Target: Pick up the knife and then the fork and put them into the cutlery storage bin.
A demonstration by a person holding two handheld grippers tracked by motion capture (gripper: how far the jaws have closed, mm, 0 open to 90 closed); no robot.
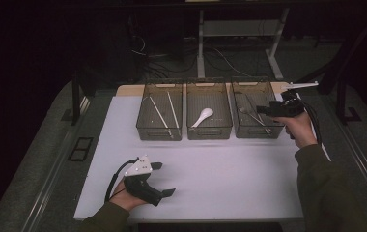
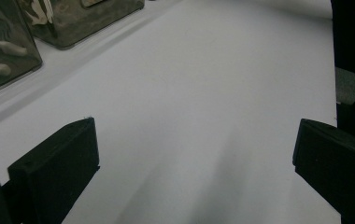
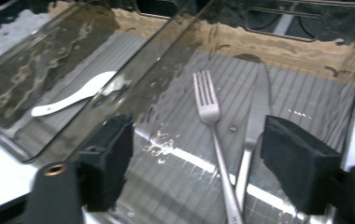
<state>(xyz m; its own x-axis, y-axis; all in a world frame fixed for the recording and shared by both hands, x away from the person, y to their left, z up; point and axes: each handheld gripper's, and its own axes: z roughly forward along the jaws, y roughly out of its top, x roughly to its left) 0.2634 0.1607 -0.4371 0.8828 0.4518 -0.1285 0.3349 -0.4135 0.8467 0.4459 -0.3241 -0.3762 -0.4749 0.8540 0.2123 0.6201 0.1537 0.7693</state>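
Note:
Three clear bins stand in a row at the back of the white mat (image 1: 220, 179). The left bin (image 1: 158, 133) holds thin chopsticks (image 1: 160, 112), and the middle bin (image 1: 209, 133) holds a white spoon (image 1: 203, 116). In the right bin (image 1: 258, 133) a metal fork (image 3: 208, 105) and a knife (image 3: 259, 102) lie side by side. My right gripper (image 1: 263, 110) hovers over this bin, open, with its jaws on either side of the fork and knife but apart from them. My left gripper (image 1: 163, 179) rests near the mat's front left, open, with nothing between its jaws.
The mat lies on a grey table with a wooden strip behind the bins. Desk legs and cables (image 1: 210, 58) stand on the dark floor beyond. In the left gripper view the bins (image 2: 7, 51) show at the top left, with bare mat (image 2: 203, 70) ahead.

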